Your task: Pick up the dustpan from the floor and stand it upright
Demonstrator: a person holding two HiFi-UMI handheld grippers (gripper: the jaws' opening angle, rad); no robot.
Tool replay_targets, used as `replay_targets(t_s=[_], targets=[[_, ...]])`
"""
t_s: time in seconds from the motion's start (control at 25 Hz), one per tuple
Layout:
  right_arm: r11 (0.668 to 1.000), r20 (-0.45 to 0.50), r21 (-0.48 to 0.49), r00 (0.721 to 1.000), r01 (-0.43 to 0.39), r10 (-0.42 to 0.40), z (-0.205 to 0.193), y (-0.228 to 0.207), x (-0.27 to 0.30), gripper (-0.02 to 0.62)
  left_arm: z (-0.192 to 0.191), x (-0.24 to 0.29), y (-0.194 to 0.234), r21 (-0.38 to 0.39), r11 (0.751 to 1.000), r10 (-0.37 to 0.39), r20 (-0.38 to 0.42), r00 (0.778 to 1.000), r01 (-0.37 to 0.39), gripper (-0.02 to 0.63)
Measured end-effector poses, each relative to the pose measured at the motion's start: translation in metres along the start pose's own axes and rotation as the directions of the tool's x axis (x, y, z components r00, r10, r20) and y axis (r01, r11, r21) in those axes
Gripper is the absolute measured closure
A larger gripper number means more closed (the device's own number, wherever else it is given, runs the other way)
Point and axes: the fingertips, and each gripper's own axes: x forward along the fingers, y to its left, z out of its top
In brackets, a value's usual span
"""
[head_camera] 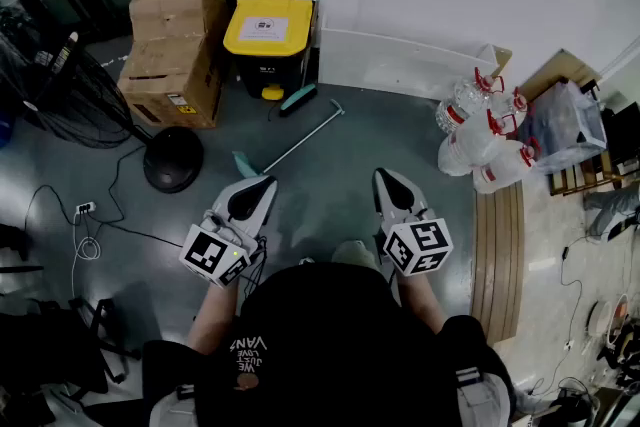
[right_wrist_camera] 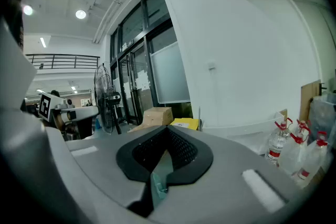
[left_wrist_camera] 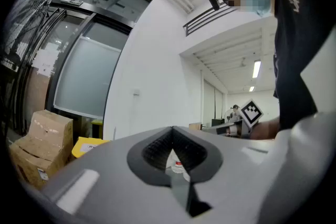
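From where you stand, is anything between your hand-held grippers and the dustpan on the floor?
Nothing visible. The dustpan lies on bare floor just ahead of the left hand-held gripper; the fan base sits off to its left, clear of the path.

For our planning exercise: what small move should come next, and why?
Probably lower the left gripper toward the dustpan and open its fingers: it is shut, empty and held above the floor, while the dustpan lies flat just ahead of it.
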Motion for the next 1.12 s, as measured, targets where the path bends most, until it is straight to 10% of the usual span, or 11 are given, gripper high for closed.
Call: replay_targets(t_s=[1.12], targets=[[0.992,-0.093,0.041,0.988,-0.123,0.126,0.031,-0.185,0.147,0.427,-0.029,0.204,0.06,-0.079,0.978,0.191,-0.03,0.981,-0.193,0.433]])
